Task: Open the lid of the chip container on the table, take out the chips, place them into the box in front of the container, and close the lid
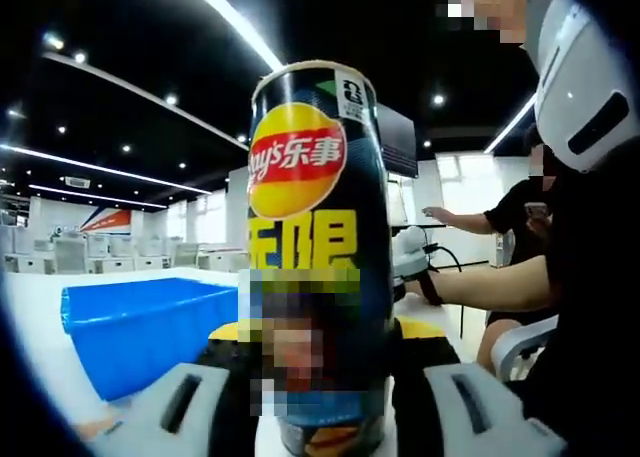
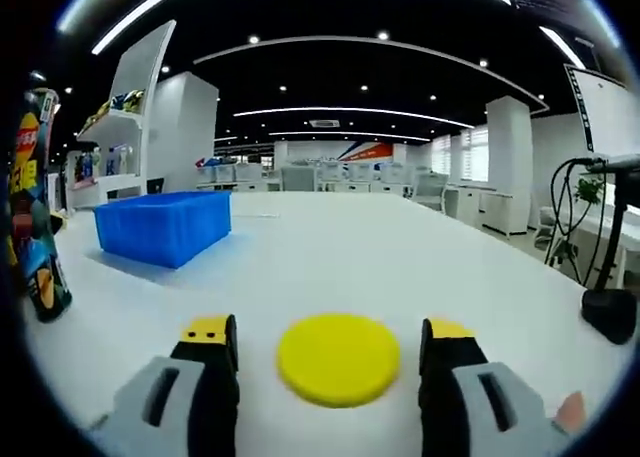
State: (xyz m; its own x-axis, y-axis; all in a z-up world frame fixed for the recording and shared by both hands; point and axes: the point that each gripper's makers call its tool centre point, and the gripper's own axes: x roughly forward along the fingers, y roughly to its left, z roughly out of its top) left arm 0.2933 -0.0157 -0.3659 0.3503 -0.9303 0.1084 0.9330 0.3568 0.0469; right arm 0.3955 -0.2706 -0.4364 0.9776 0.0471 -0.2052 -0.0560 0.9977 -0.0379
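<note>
The white desk (image 2: pixel 330 257) carries a blue box (image 2: pixel 165 227), a flat yellow lid (image 2: pixel 338 359), the upright chip container (image 2: pixel 35 217); a black stand base (image 2: pixel 610 315) sits at its right edge.

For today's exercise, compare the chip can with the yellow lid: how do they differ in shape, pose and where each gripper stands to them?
The chip can is a tall, upright, dark printed tube; the yellow lid is a plain flat disc lying on the table. The can stands between the left gripper's jaws, seemingly gripped; the lid lies between the right gripper's open jaws, untouched. The can's top is uncovered. Both are round.
</note>
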